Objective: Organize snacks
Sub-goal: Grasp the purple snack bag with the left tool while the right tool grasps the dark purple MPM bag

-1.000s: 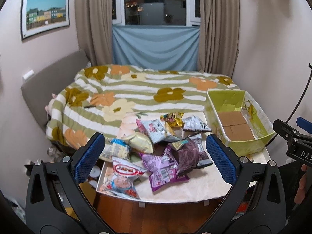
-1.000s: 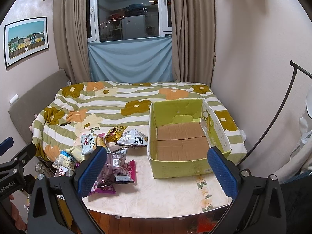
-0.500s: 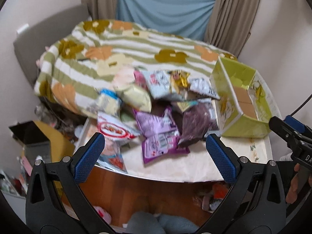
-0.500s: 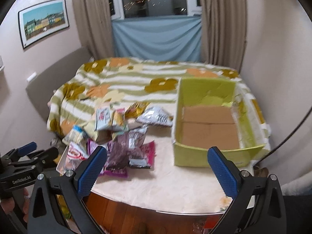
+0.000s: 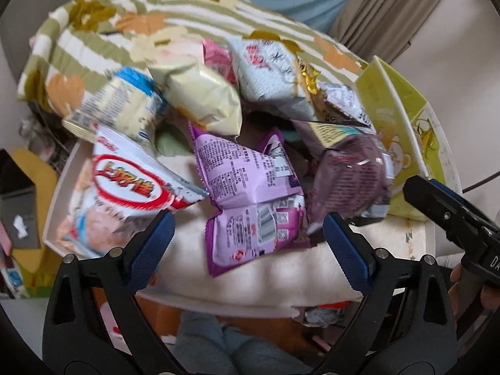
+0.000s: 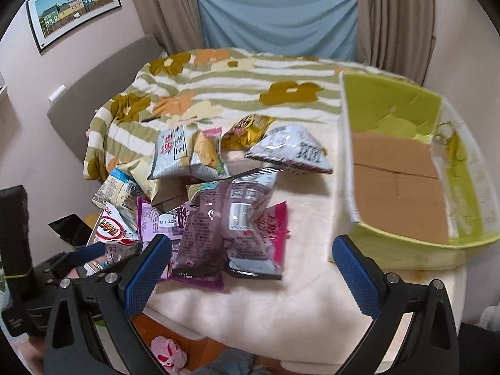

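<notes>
A pile of snack bags lies on the white-clothed table [image 6: 281, 300]. In the left wrist view a light purple bag [image 5: 250, 193] sits at the front of the pile, with a dark purple bag [image 5: 350, 181] to its right and a red-and-white bag [image 5: 131, 187] to its left. My left gripper [image 5: 247, 231] hovers just above the light purple bag; its jaws are closing and the pads touch nothing. My right gripper [image 6: 251, 247] stands open over the dark purple bag [image 6: 218, 228], near the empty green cardboard box [image 6: 390, 109].
A bed with a flowered, striped blanket [image 6: 218, 93] borders the table's far side. A silver bag [image 6: 290, 150] and a gold bag [image 6: 247, 128] lie at the back of the pile. Bags and clutter sit on the floor [image 6: 168, 350] below the table's near edge.
Both grippers have come down and tipped forward toward the table, so the snack pile now fills the views. The left jaws stand slightly narrower than before.
</notes>
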